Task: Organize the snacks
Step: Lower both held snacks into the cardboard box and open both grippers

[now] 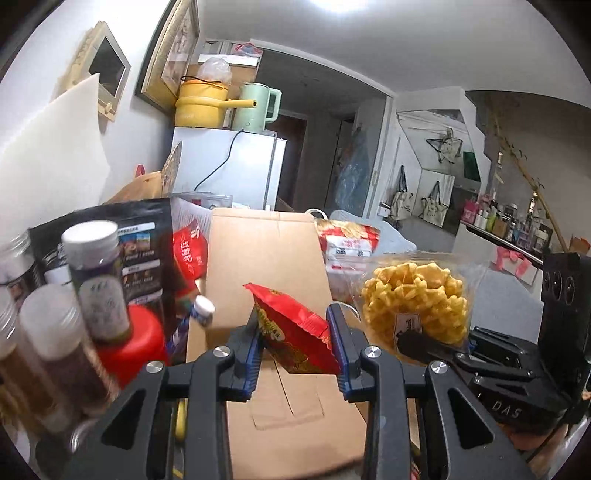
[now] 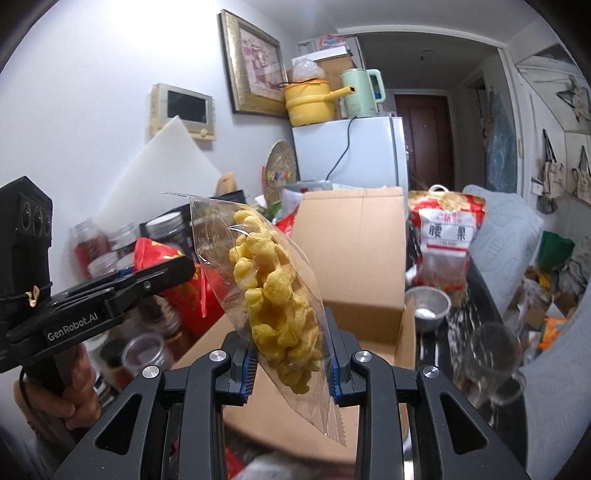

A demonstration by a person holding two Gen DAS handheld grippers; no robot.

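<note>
Here your left gripper (image 1: pixel 297 338) pinches a red snack packet (image 1: pixel 295 332) above the open cardboard box (image 1: pixel 266 258), with jars (image 1: pixel 96 280) crowding the box's left edge. Your right gripper (image 2: pixel 291 363), just beside it, clamps a clear bag of yellow puffs (image 2: pixel 273 291) over the same box (image 2: pixel 351 251); a metal bowl (image 2: pixel 428 306) and a glass (image 2: pixel 487 354) stand near its right wall. Both grippers tilt slightly downward.

A: Bright room — where does the light come from?
B: A ceiling lamp (image 1: pixel 332 5) overhead, blown out to white glare in the left wrist view.
A: Any blur?
B: The jars (image 1: pixel 74 314) at the left smear, and the drinking glass (image 2: pixel 487 362) in the right view too. Strong fisheye bending, with dark corners.
</note>
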